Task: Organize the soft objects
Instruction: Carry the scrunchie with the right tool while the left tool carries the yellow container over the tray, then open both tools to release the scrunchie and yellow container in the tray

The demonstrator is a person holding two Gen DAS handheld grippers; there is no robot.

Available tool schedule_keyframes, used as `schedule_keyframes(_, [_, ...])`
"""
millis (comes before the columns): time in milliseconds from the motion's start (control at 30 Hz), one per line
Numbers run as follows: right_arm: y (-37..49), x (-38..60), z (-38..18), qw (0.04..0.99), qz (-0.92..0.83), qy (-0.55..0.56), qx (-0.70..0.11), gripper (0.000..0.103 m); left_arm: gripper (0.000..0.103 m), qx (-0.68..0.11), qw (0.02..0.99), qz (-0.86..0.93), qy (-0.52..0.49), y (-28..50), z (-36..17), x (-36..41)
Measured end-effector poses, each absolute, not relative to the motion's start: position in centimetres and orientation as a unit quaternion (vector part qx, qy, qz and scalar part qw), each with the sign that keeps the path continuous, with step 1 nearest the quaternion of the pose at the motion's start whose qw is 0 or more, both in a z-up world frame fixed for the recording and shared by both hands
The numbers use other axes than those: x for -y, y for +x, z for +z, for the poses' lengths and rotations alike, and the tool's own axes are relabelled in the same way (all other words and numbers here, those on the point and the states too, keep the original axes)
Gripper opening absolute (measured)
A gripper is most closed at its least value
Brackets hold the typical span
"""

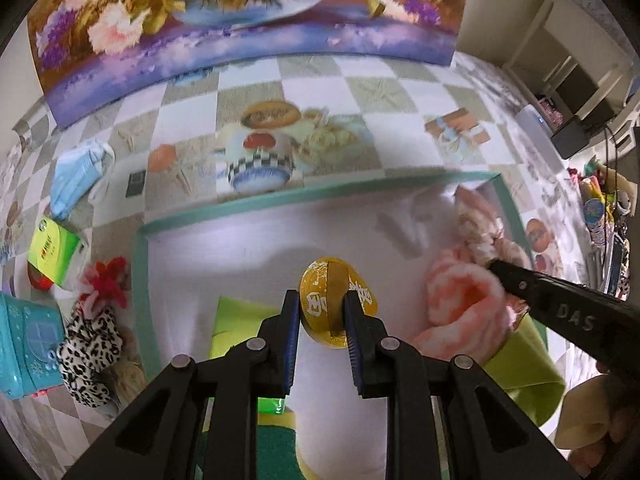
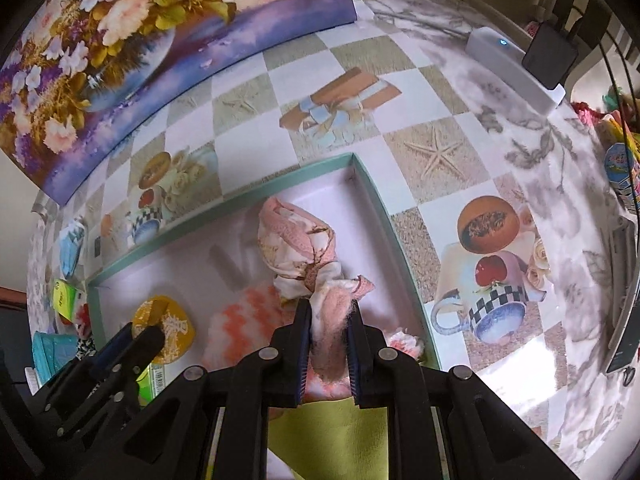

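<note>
A shallow white box with a teal rim (image 1: 312, 194) lies on the table; its rim also shows in the right wrist view (image 2: 380, 204). My left gripper (image 1: 322, 312) is shut on a yellow round squishy pack (image 1: 334, 304) over the box; the pack also shows in the right wrist view (image 2: 166, 330). My right gripper (image 2: 329, 332) is shut on a pink floral cloth bundle (image 2: 298, 240) inside the box's right side. A pink-and-white fluffy cloth (image 1: 460, 296) lies under it. A green cloth (image 2: 332, 428) lies at the box's near edge.
Left of the box lie a leopard-print scrunchie (image 1: 90, 352), a red fluffy item (image 1: 108, 280), a green packet (image 1: 54, 250), a blue mask pack (image 1: 78, 176) and a teal box (image 1: 28, 348). A floral painting (image 1: 248, 20) stands at the back. A white device (image 2: 516, 68) sits far right.
</note>
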State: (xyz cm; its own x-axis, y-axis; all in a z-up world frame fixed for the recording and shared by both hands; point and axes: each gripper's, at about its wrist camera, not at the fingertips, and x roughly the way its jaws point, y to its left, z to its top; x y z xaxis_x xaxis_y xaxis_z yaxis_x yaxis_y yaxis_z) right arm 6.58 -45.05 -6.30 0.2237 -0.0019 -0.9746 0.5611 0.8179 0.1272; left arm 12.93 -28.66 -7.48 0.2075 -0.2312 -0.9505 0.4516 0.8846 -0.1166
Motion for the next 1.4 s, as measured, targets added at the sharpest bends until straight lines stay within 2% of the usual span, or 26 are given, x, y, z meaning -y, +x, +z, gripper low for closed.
schedule_keyframes(267, [6.6, 44.9, -6.2, 0.746, -0.190, 0.232, -0.594, 0.020, 0.025, -0.602, 0.764, -0.223, 0.071, 13.1, -7.2, 28.4])
schedule_keyframes(367, [6.7, 44.8, -5.5, 0.752, -0.187, 0.225, -0.591, 0.022, 0.034, -0.605, 0.761, -0.227, 0.054, 13.3, -6.4, 28.0])
schedule_keyframes(433, [6.7, 44.7, -5.0, 0.755, -0.190, 0.217, -0.589, 0.031, 0.042, -0.604, 0.762, -0.228, 0.046, 13.4, -5.8, 27.8])
schedule_keyframes(467, [6.7, 44.7, -4.7, 0.757, -0.191, 0.215, -0.586, 0.037, 0.043, -0.602, 0.764, -0.228, 0.044, 13.4, -5.4, 27.7])
schedule_keyframes(533, [6.6, 44.7, -3.9, 0.763, -0.193, 0.214, -0.579, 0.044, 0.045, -0.599, 0.766, -0.230, 0.041, 13.5, -4.7, 27.5])
schedule_keyframes(667, [6.5, 44.7, -2.2, 0.777, -0.191, 0.214, -0.560, 0.044, 0.047, -0.589, 0.773, -0.233, 0.029, 13.8, -3.2, 26.9])
schedule_keyframes(733, [6.5, 44.6, -1.2, 0.785, -0.191, 0.211, -0.551, 0.045, 0.056, -0.584, 0.779, -0.228, 0.024, 14.1, -2.5, 26.3])
schedule_keyframes(767, [6.5, 44.5, -0.8, 0.788, -0.191, 0.209, -0.547, 0.047, 0.059, -0.581, 0.782, -0.224, 0.021, 14.3, -2.3, 26.0])
schedule_keyframes(867, [6.5, 44.0, 0.5, 0.798, -0.196, 0.199, -0.534, 0.064, 0.067, -0.574, 0.792, -0.207, 0.013, 14.9, -1.5, 24.9])
schedule_keyframes(933, [6.5, 43.8, 1.1, 0.804, -0.200, 0.191, -0.526, 0.066, 0.078, -0.567, 0.801, -0.192, 0.011, 15.4, -1.2, 24.1])
schedule_keyframes(1033, [6.7, 43.3, 1.5, 0.808, -0.202, 0.176, -0.525, 0.078, 0.083, -0.559, 0.812, -0.167, 0.012, 16.2, -1.1, 23.0])
schedule_keyframes(1133, [7.2, 42.9, 0.9, 0.808, -0.199, 0.168, -0.529, 0.080, 0.088, -0.553, 0.820, -0.147, 0.020, 16.9, -1.2, 21.8])
schedule_keyframes(1233, [7.4, 42.7, 0.5, 0.805, -0.195, 0.171, -0.533, 0.094, 0.091, -0.554, 0.821, -0.135, 0.023, 17.5, -1.5, 20.7])
schedule_keyframes(1267, [7.5, 42.6, 0.4, 0.806, -0.195, 0.170, -0.533, 0.103, 0.091, -0.555, 0.821, -0.131, 0.020, 17.7, -1.6, 20.3])
schedule_keyframes(1400, [7.8, 42.0, 0.0, 0.804, -0.189, 0.163, -0.540, 0.103, 0.092, -0.558, 0.821, -0.122, -0.001, 18.4, -1.8, 18.6])
